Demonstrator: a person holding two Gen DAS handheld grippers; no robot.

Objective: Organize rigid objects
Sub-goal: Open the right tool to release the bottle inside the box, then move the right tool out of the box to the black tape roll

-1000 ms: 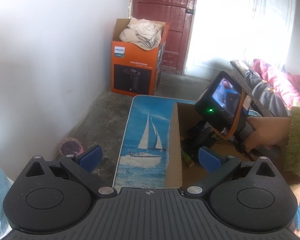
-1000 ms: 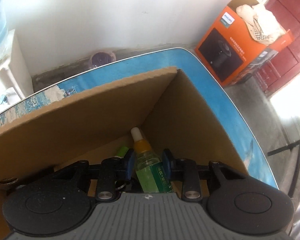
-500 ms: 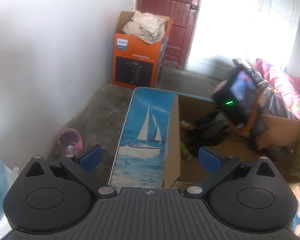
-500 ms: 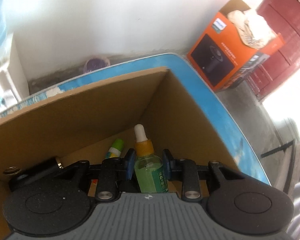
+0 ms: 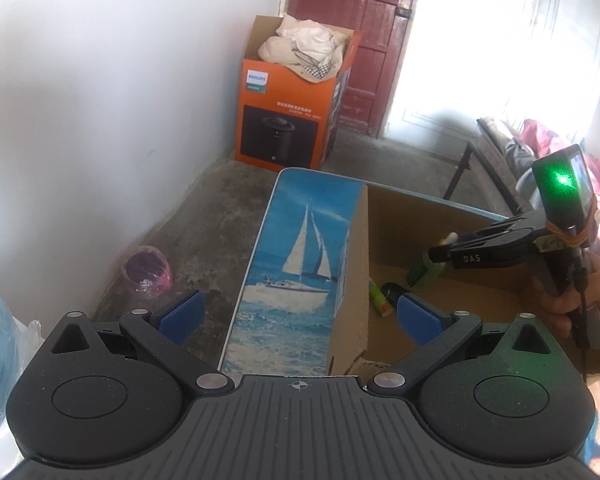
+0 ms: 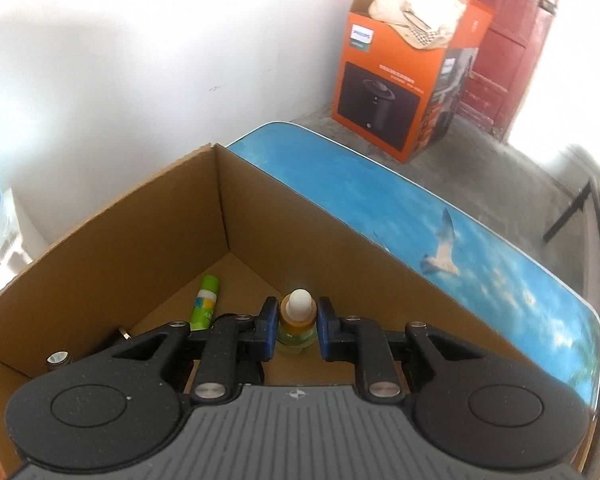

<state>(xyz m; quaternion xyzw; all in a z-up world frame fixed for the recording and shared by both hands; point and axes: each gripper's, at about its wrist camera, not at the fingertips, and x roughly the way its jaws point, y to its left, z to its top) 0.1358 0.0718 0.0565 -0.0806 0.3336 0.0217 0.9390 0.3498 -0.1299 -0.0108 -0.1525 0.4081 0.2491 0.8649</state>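
An open cardboard box (image 6: 148, 216) stands on a blue printed table (image 6: 440, 220). My right gripper (image 6: 298, 330) is shut on a green dropper bottle (image 6: 297, 322) with a white tip, held tilted above the box interior. The right gripper (image 5: 440, 254) and the dropper bottle (image 5: 424, 270) also show in the left wrist view over the box (image 5: 362, 264). A green tube (image 6: 204, 302) lies on the box floor, also in the left wrist view (image 5: 378, 298). My left gripper (image 5: 300, 314) is open and empty at the near box corner.
An orange appliance box (image 5: 288, 120) full of cloth stands on the floor by a red door (image 5: 352, 20). A pink container (image 5: 146, 272) sits on the floor at the left wall. Dark items (image 6: 58, 358) lie in the box's left corner.
My right gripper with the dropper bottle has risen and pulled back from deep in the box. The left gripper drew back slightly and stayed open.
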